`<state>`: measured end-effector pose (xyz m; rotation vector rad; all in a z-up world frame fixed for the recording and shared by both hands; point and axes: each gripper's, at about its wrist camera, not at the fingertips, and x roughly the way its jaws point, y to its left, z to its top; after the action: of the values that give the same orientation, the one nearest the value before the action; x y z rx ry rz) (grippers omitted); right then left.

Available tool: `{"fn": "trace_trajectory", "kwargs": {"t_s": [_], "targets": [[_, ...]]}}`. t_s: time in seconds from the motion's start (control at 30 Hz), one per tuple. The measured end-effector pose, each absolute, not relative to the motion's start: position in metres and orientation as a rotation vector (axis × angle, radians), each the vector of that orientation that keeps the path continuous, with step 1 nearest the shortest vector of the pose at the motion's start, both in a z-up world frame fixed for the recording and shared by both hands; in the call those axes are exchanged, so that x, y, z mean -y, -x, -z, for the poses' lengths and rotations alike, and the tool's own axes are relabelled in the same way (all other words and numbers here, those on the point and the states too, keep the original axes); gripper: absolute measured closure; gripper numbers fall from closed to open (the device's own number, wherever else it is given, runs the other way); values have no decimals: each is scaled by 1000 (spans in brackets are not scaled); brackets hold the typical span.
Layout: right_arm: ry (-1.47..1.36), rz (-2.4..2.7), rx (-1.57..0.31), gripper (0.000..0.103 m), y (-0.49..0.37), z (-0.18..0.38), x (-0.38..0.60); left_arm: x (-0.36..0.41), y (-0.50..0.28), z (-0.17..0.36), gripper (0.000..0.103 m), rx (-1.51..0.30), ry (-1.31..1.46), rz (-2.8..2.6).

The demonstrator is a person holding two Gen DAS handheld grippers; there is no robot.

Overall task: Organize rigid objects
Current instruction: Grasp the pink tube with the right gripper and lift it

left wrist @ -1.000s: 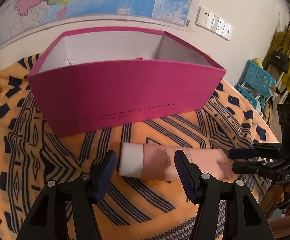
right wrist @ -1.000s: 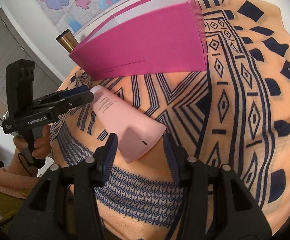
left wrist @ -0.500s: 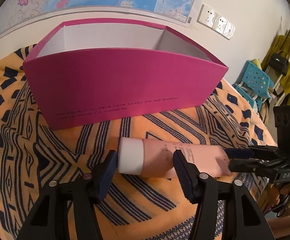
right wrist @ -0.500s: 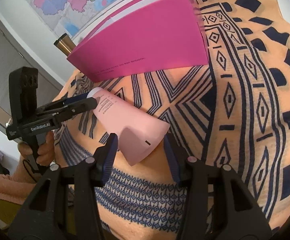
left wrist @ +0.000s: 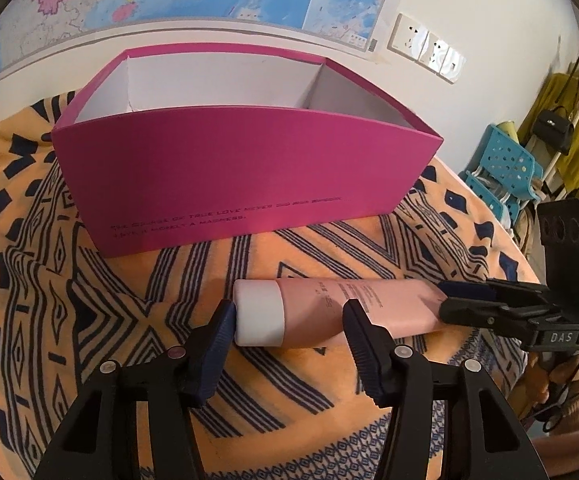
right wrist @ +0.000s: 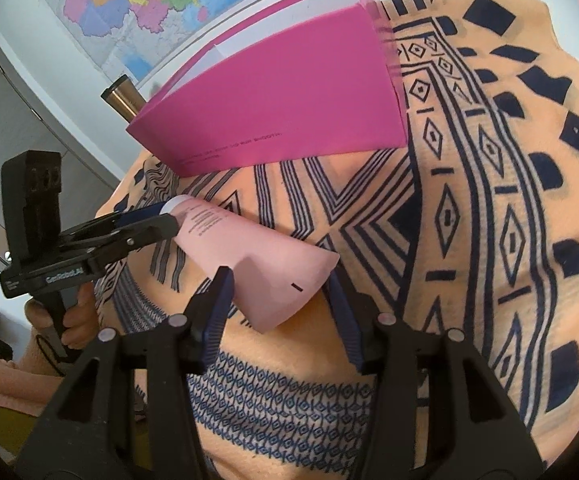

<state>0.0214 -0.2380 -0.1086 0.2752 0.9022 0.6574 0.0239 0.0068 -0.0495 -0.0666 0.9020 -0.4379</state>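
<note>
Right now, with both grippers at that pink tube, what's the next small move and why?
Probably close the left gripper on the tube. Its open fingers straddle the cap end, the right gripper straddles the crimped end, and the tube lies on the cloth in front of the box.

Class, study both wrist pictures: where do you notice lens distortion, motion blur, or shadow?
Left wrist view: fisheye bends the magenta cardboard box's straight edges into curves; dark corners frame the image; a soft shadow lies under the pink squeeze tube with white cap. Right wrist view: the box's far corner smears with blur, and the orange patterned cloth bulges.
</note>
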Motion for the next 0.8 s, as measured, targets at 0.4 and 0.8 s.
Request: {"fn": "trace_trajectory", "kwargs": {"t_s": [0.4, 0.8], "targets": [[-221, -630, -844, 51, -21, 94, 240, -4, -15, 34, 47, -858, 83, 441], [-182, -610, -764, 51, -21, 68, 243, 1, -11, 6, 47, -784, 78, 455]]}}
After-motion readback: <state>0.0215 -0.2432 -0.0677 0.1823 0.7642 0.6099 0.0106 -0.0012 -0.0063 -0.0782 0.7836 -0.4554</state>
